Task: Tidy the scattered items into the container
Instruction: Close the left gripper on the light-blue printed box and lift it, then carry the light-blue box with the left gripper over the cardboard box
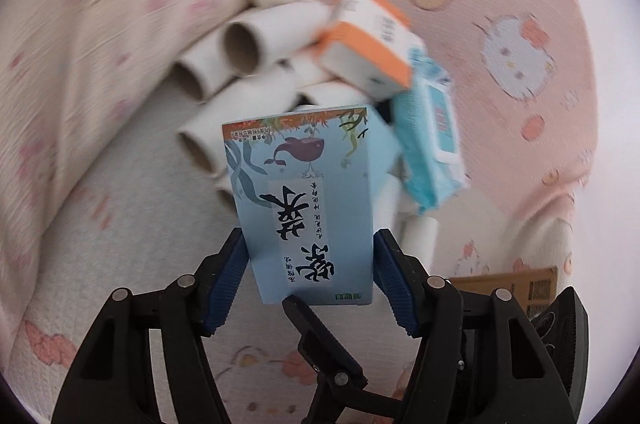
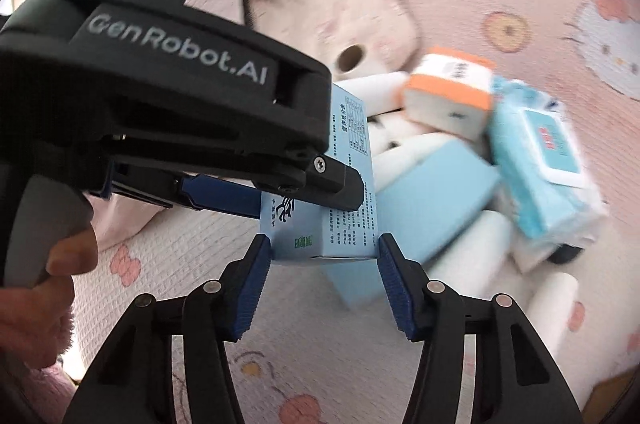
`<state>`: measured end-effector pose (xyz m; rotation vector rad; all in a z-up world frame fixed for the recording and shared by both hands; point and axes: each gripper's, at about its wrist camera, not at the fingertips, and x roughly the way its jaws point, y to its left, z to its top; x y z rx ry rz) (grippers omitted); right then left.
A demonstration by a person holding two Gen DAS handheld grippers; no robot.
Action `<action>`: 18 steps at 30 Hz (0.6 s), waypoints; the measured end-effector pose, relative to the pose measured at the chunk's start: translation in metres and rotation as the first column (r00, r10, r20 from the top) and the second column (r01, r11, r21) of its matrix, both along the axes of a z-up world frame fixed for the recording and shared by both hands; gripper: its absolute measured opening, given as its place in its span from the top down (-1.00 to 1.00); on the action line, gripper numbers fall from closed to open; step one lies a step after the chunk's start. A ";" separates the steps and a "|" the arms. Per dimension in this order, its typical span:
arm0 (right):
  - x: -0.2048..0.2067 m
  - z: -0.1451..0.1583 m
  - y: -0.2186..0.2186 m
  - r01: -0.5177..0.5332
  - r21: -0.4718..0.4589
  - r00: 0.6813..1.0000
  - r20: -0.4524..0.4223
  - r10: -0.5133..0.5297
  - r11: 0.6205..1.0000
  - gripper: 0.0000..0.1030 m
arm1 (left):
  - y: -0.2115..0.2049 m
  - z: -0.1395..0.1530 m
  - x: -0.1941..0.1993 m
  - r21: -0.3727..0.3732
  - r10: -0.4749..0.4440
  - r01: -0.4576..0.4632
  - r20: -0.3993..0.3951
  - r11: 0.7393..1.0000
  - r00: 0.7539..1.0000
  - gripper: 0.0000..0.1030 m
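Risk sits mainly in the shared grip on the blue box (image 1: pixel 304 208). The left claw (image 1: pixel 310 264) is clenched on its lower sides, both blue pads pressed to the card, and the box stands lifted above the bed (image 1: pixel 120 224). In the right wrist view the right claw (image 2: pixel 324 256) also has a pad at each bottom corner of that same box (image 2: pixel 344 192), though whether it presses or only brackets it I cannot tell for sure; it looks closed on it.

With two claws on one light carton, any pull in different directions could crush or twist the card, or tear it free of one grip. If the left claw lets go before the right has a firm hold, the box would likely drop onto the pile below.

That pile is loose: paper tubes (image 1: pixel 256 40), an orange-edged box (image 1: pixel 368 44) and a wipes pack (image 1: pixel 432 144) lean on each other, with a second blue box (image 2: pixel 432 192) among them. A falling box could send the tubes rolling across the soft bedding.

No container is clearly in view in either picture, so the carry path is unknown, and both frames are blurred.
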<state>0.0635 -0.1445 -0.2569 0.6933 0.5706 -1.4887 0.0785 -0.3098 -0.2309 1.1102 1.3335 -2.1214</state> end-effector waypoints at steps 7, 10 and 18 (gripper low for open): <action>-0.030 0.014 0.021 0.163 -0.037 0.985 0.056 -0.161 0.986 -0.02 | 0.020 0.013 -0.034 -0.032 -0.097 0.096 -0.032 0.995 0.995 -0.31; -0.041 0.015 0.030 0.216 -0.037 0.975 0.071 -0.213 0.976 -0.02 | 0.027 0.012 -0.048 -0.036 -0.121 0.120 -0.029 0.992 0.992 -0.30; -0.063 0.007 0.044 0.325 -0.008 0.934 0.156 -0.320 0.946 -0.02 | 0.044 0.006 -0.079 -0.036 -0.183 0.184 0.012 0.982 0.983 -0.30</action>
